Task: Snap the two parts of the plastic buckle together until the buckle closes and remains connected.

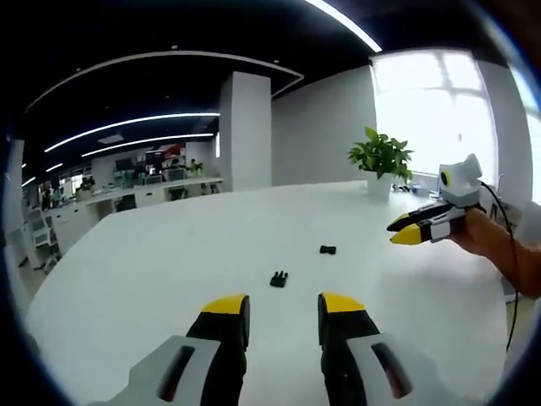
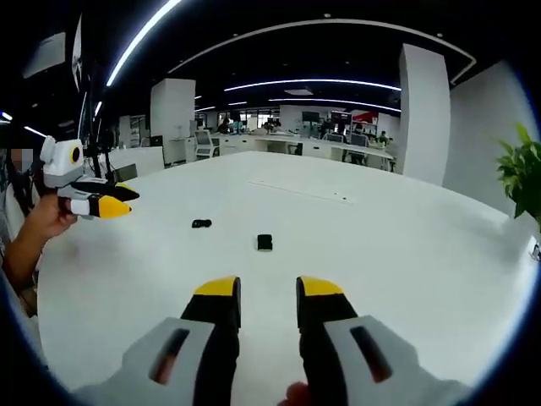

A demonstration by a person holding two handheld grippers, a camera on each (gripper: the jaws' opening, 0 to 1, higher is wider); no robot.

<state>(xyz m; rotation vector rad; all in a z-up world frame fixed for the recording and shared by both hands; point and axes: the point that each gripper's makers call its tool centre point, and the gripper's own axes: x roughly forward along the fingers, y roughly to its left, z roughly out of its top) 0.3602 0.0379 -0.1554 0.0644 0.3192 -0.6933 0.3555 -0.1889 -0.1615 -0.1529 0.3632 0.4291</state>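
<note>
1. Two small black buckle parts lie on the white table – apart from each other, not snapped together.
2. In the left gripper view, the pronged part is nearer the jaws, and the other part lies farther off.
3. The left gripper hangs above the table with its jaws apart, holding nothing.
4. The right gripper is also open and empty – it hangs above the table too.
5. A green plant stands at the far table edge.
</note>
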